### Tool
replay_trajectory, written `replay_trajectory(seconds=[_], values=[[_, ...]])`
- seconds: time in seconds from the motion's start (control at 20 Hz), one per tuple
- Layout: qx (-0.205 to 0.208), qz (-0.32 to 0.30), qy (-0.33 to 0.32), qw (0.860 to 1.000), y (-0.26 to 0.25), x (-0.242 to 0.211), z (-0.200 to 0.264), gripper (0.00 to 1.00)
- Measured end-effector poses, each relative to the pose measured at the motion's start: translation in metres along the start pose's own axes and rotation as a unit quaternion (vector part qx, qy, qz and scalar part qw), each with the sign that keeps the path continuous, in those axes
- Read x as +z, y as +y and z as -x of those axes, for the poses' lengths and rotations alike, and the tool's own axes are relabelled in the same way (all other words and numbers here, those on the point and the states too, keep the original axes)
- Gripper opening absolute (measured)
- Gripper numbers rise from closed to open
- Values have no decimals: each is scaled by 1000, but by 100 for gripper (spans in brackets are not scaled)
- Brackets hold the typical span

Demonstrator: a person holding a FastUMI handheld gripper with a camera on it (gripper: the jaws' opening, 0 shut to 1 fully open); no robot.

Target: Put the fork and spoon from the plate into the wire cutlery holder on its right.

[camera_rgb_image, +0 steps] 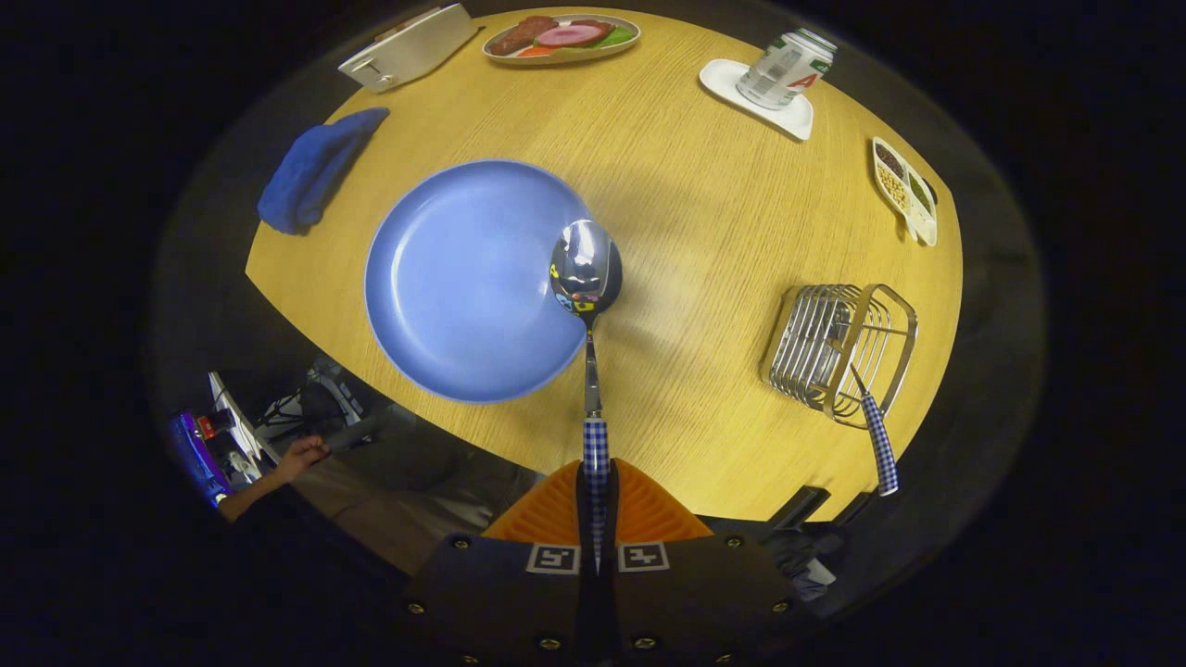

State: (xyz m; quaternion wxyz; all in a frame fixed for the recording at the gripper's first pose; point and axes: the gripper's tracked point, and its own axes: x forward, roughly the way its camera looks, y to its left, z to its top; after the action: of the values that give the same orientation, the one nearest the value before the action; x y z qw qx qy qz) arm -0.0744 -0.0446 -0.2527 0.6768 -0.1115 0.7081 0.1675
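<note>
Between plate (463, 278) and holder (839, 352), gripper (597, 491) clamping spoon (587, 306)

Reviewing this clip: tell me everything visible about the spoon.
The shiny metal spoon has a blue-and-white checked handle. The gripper is shut on that handle between its orange fingers, holding the spoon lifted and pointing straight ahead. Its bowl shows over the right rim of the round blue plate, mirroring the surroundings.

Wooden table (704, 213): blue plate (454, 287), wire holder (839, 347), cloth (310, 171), can coaster (755, 97).
</note>
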Motion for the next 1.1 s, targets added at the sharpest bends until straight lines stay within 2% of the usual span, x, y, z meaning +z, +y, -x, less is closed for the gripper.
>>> replay_trajectory(seconds=[0.35, 0.5, 0.65, 1.1], values=[[11, -42, 26, 999, -48, -19, 25, 1], [-12, -56, 33, 998, -79, -27, 32, 1], [9, -87, 41, 995, -91, -37, 41, 1], [29, -171, 83, 981, -135, -47, 48, 1]])
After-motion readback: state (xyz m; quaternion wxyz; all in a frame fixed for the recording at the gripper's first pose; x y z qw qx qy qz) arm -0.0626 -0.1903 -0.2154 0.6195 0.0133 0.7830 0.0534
